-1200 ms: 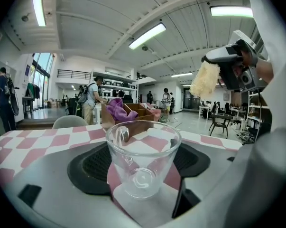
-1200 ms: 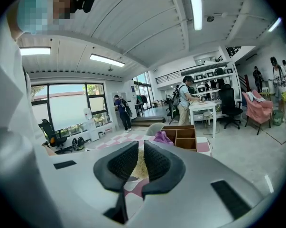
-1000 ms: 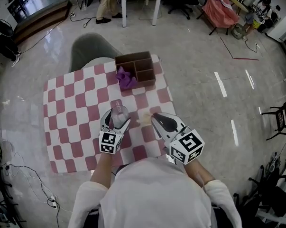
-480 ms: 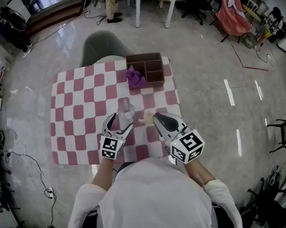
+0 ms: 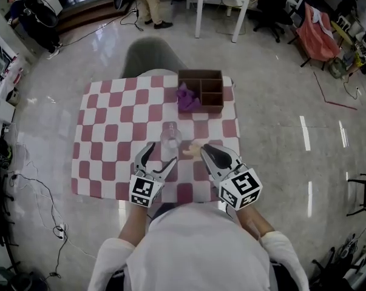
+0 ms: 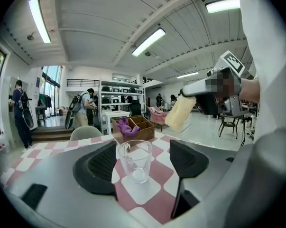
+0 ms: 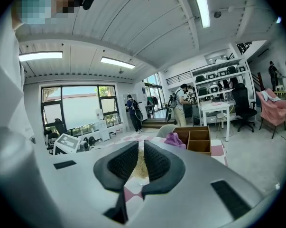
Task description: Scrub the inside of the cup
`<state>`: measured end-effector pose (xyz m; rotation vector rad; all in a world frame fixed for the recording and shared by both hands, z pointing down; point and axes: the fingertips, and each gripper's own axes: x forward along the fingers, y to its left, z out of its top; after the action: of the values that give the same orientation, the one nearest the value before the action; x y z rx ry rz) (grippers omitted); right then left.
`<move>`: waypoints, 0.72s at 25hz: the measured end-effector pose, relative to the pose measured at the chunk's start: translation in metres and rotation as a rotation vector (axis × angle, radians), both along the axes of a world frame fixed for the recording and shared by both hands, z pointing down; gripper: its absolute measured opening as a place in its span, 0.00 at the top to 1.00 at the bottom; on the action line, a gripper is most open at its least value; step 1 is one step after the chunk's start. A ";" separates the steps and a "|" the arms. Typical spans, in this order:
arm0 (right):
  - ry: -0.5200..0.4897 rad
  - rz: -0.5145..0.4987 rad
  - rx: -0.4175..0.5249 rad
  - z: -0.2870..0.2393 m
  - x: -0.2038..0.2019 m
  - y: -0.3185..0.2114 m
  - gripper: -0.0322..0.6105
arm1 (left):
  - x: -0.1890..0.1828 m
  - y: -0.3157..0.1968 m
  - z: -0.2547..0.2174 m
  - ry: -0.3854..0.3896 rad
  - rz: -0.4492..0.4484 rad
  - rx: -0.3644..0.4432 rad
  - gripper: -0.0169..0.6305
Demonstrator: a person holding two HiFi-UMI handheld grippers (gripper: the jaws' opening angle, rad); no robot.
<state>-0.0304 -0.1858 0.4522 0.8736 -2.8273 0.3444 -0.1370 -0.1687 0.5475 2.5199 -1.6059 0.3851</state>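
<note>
Clear glass cup [image 5: 170, 135] stands upright on the pink and white checked cloth [image 5: 110, 126], just ahead of my left gripper [image 5: 161, 156]. Those jaws are spread wide and hold nothing. The cup is in front of them, not touching. I think I should slide them around the cup and squeeze softly, so it does not tip or slip. My right gripper [image 5: 204, 152] is pinching a pale yellow scrubbing sponge [image 5: 190, 151], near the cup. The sponge should then go down inside and rub the walls and the bottom. Farther back on the cloth sits a brown wooden box [image 5: 208, 90] with a purple rag [image 5: 187, 97]. Around the table are a shiny grey floor [image 5: 280, 120] and a grey chair [image 5: 149, 56].
</note>
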 end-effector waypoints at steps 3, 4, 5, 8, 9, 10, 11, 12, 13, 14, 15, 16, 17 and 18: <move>-0.012 -0.014 0.007 -0.001 0.000 0.002 0.86 | 0.004 0.007 -0.014 -0.013 -0.007 0.022 0.40; -0.017 -0.017 0.012 -0.002 -0.001 0.002 0.86 | 0.005 0.010 -0.018 -0.014 -0.009 0.026 0.40; -0.021 -0.019 0.018 -0.003 -0.001 0.002 0.86 | 0.006 0.012 -0.022 -0.014 -0.014 0.030 0.40; -0.030 -0.023 0.043 -0.006 -0.002 0.003 0.86 | 0.005 0.017 -0.032 -0.009 -0.042 0.048 0.40; -0.029 -0.026 0.052 -0.007 -0.002 0.004 0.86 | 0.005 0.018 -0.035 -0.009 -0.052 0.055 0.40; -0.028 -0.030 0.058 -0.008 -0.002 0.005 0.86 | 0.005 0.020 -0.038 -0.010 -0.061 0.063 0.40; -0.027 -0.034 0.063 -0.008 -0.003 0.006 0.86 | 0.004 0.022 -0.041 -0.013 -0.071 0.072 0.42; -0.026 -0.038 0.065 -0.008 -0.003 0.007 0.86 | 0.004 0.023 -0.045 -0.019 -0.080 0.085 0.47; -0.027 -0.041 0.065 -0.008 -0.004 0.008 0.86 | 0.003 0.024 -0.050 -0.029 -0.087 0.100 0.58; -0.028 -0.044 0.064 -0.008 -0.004 0.008 0.86 | 0.003 0.026 -0.053 -0.040 -0.089 0.112 0.65; -0.029 -0.046 0.064 -0.008 -0.005 0.009 0.86 | 0.003 0.027 -0.055 -0.050 -0.087 0.119 0.68; -0.030 -0.047 0.065 -0.008 -0.005 0.009 0.86 | 0.003 0.027 -0.057 -0.058 -0.086 0.122 0.69; -0.030 -0.047 0.068 -0.007 -0.006 0.010 0.86 | 0.002 0.028 -0.059 -0.065 -0.088 0.124 0.70; -0.029 -0.047 0.073 -0.007 -0.006 0.010 0.86 | 0.000 0.028 -0.060 -0.074 -0.093 0.127 0.73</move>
<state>-0.0363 -0.1758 0.4449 0.8200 -2.8987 0.2515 -0.1367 -0.1403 0.4872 2.5375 -1.8220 0.3809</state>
